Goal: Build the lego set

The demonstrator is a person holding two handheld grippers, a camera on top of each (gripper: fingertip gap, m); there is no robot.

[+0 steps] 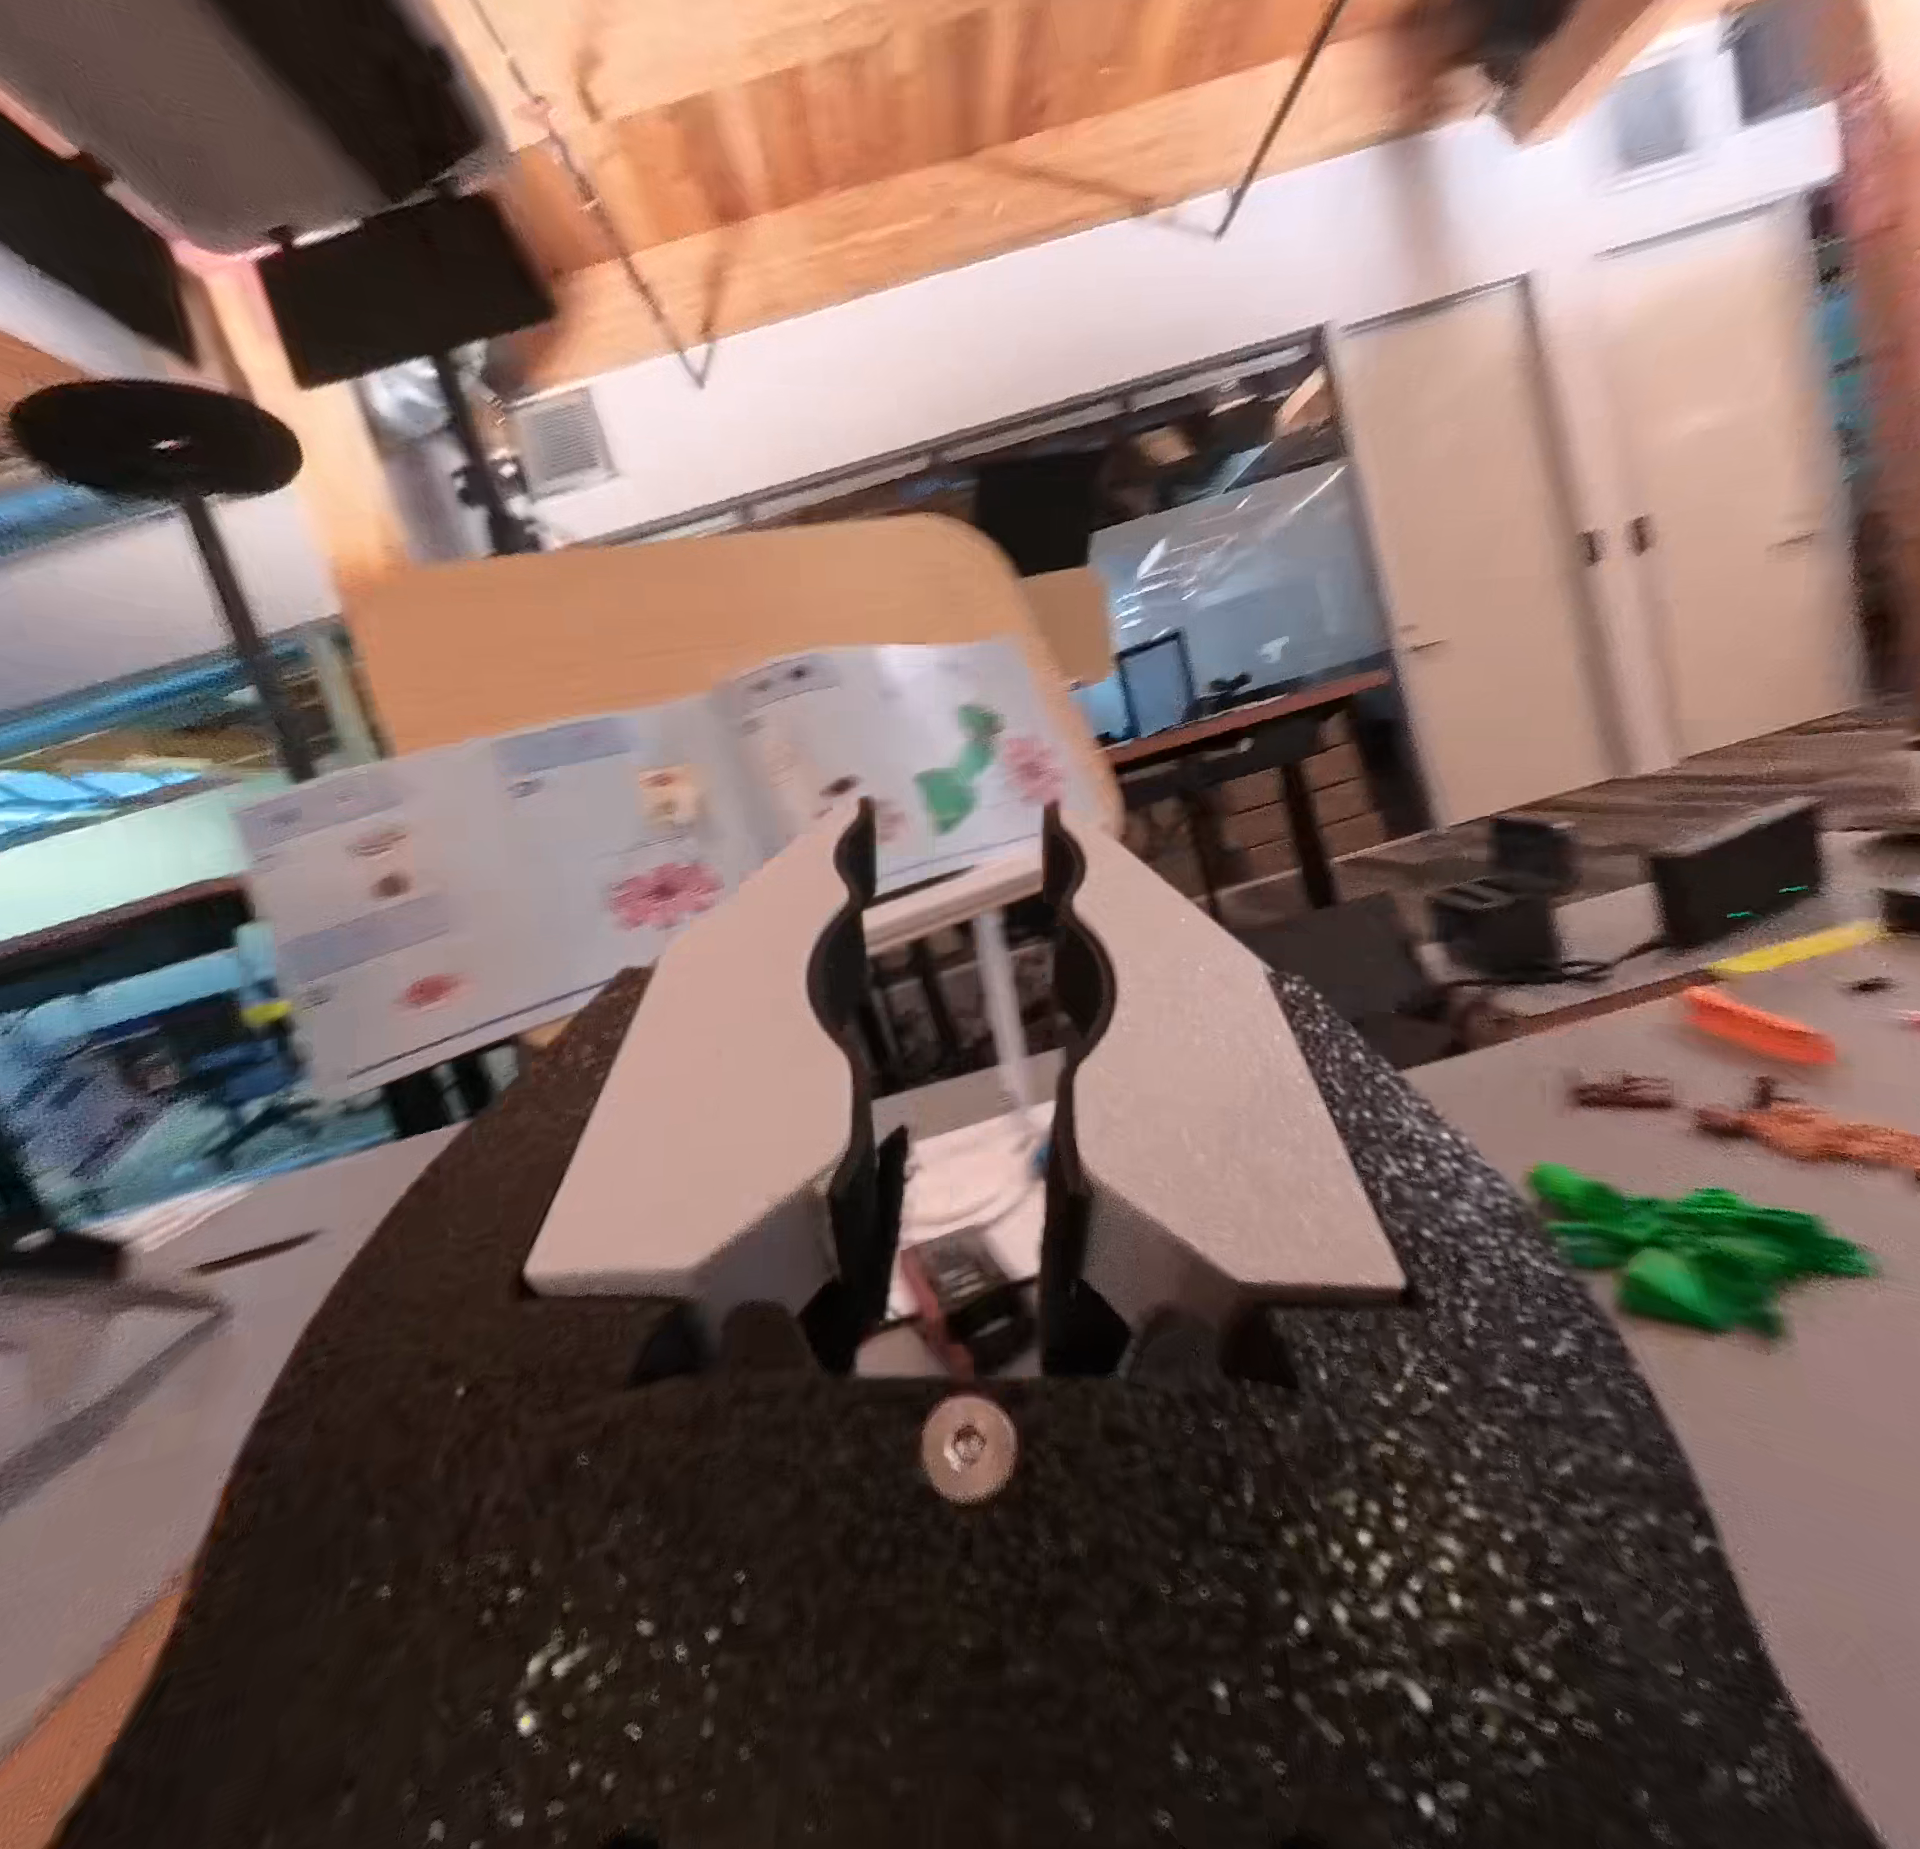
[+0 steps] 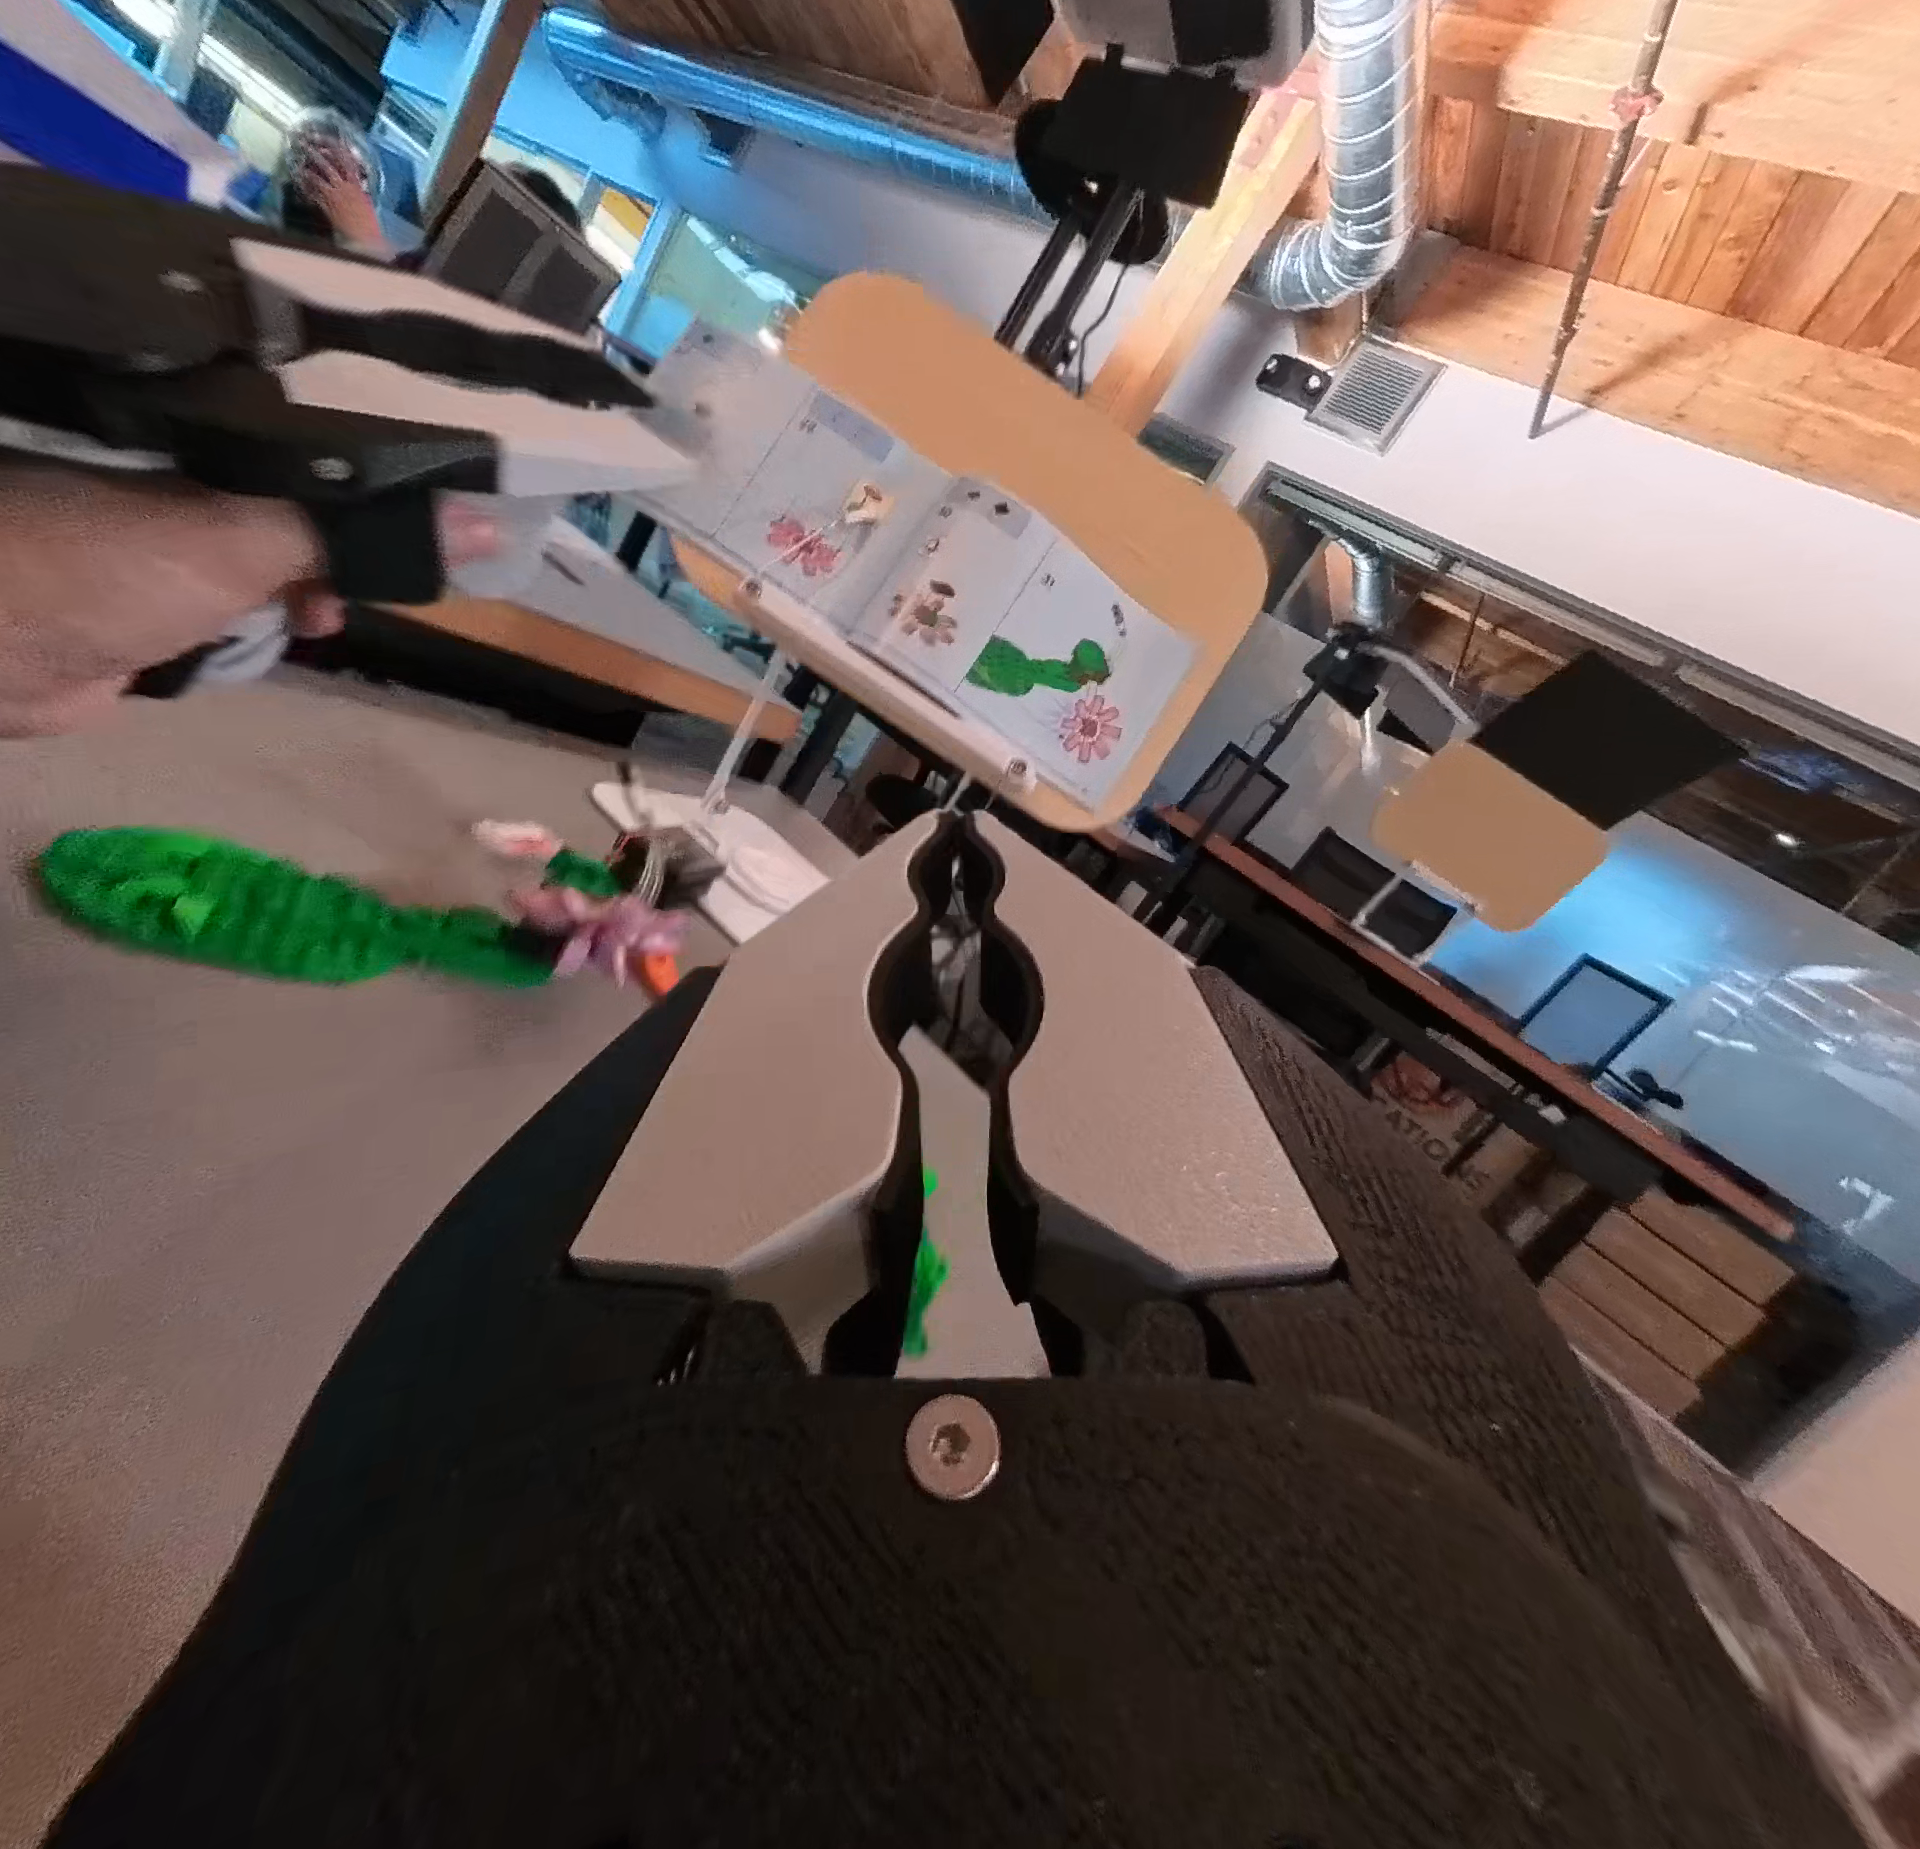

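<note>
In the left wrist view my left gripper (image 1: 956,831) is open and empty, raised above the grey table (image 1: 1662,1487) and facing the open instruction booklet (image 1: 644,843) on its stand. A pile of loose green pieces (image 1: 1704,1259) lies to its right. In the right wrist view my right gripper (image 2: 951,831) has its tips together, tilted up toward the booklet (image 2: 935,594). A green bit (image 2: 925,1269) shows through the gap near the finger bases; I cannot tell if it is held. A long green build (image 2: 281,916) with pink flowers (image 2: 613,932) lies on the table at left. The left gripper (image 2: 675,428) shows at upper left, held by a hand.
Brown pieces (image 1: 1818,1124) and an orange piece (image 1: 1756,1025) lie beyond the green pile. Black boxes (image 1: 1735,864) stand at the far right of the table. The stand's white base (image 2: 727,843) sits behind the green build. A black lamp (image 1: 156,438) stands at far left. There is about 20 centimeters between the tips of the two grippers.
</note>
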